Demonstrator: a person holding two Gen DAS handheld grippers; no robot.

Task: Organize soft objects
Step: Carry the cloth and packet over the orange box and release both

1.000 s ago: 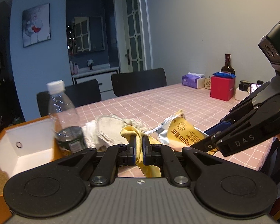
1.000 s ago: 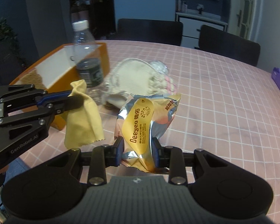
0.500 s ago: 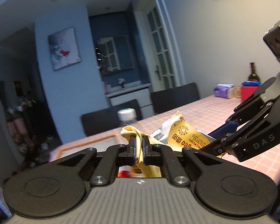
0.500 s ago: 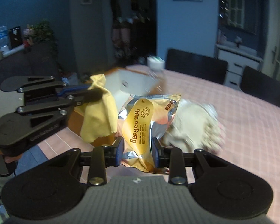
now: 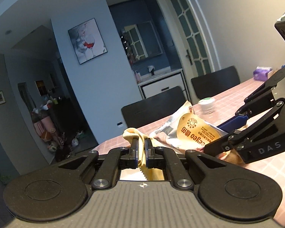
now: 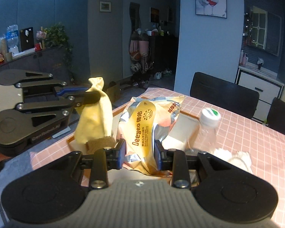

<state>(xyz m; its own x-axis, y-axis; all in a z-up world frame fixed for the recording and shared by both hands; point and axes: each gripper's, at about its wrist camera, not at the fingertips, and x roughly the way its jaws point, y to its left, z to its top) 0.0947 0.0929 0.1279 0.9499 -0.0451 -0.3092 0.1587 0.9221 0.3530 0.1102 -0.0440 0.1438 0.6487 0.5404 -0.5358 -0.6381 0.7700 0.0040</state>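
The left tool [image 5: 141, 149] is clenched on a yellow cloth [image 6: 96, 117] at the frame's centre-left; the right tool [image 6: 140, 152] grips a silver-and-gold packet [image 6: 148, 125], both above the pink checked desk [image 6: 247, 133].

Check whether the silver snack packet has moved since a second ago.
Yes. The snack packet, gripped by the right gripper, has swung left from beside the water bottle toward the orange box.

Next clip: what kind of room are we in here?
Most likely a home dining area: a table with a pink checked tablecloth, black dining chairs around it, and a framed wine-glass picture on the wall.
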